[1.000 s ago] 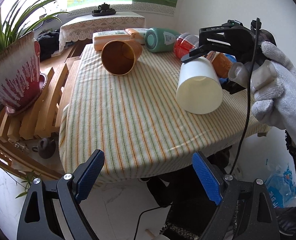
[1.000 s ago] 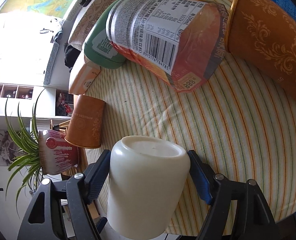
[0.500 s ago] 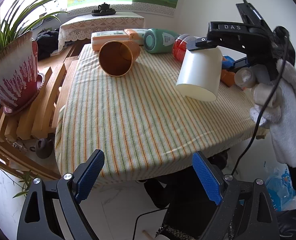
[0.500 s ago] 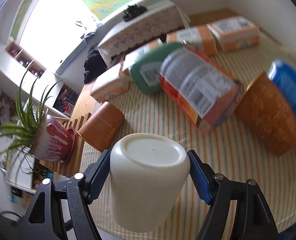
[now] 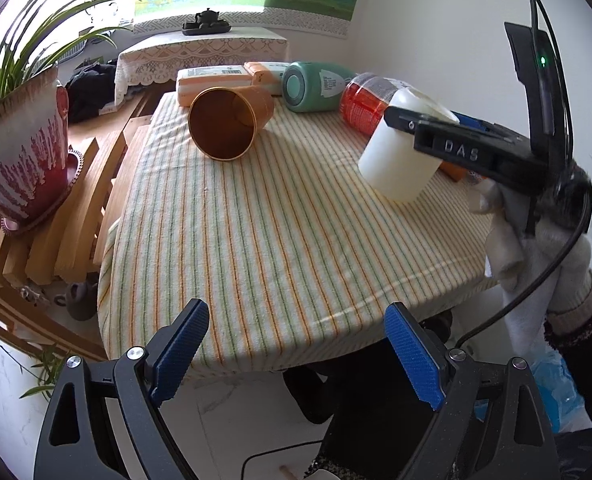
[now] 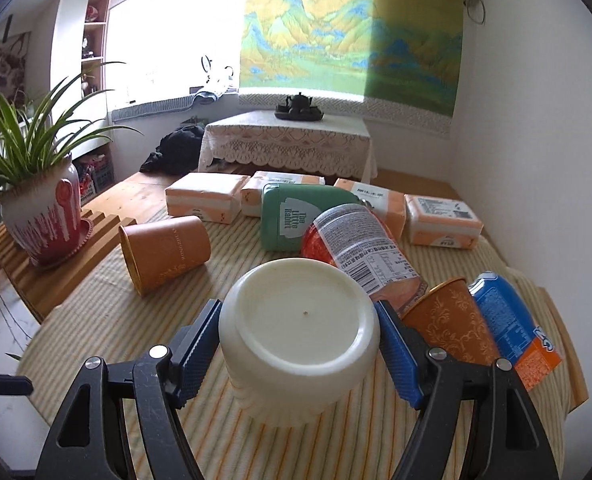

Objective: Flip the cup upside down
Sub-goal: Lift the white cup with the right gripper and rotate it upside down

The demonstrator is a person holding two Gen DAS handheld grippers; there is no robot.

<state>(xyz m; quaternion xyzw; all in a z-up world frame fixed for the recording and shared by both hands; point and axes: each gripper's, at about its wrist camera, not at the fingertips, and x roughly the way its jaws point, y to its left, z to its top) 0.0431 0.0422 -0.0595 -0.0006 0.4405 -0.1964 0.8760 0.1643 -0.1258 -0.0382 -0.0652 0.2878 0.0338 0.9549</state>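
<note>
the right tongs [image 6: 298, 344] are clenched on the white cup [image 6: 300, 332], a blue pad pressed to each side of its wall; the cup is turned bottom up, its flat base tilted toward the right wrist camera, its mouth pointing down at the striped surface [image 5: 264, 240]; in the left wrist view the cup [image 5: 404, 152] sits at the right side of the surface, slightly tilted, its lower rim at or just above the cloth, and i cannot tell whether it touches; a gloved hand [image 5: 536, 248] holds those tongs; the left tongs [image 5: 296, 348] are released, gaping wide with nothing between them, off the near edge of the surface; an orange cup [image 5: 228, 120] lies on its side at the far left, mouth toward the left camera; a green can [image 5: 316, 86] and a red can [image 6: 356, 244] lie on their sides beyond the white cup; a second orange cup [image 6: 452, 328] and a blue can [image 6: 512, 328] lie just right of it; a potted plant [image 5: 20, 152] stands left of the surface.
</note>
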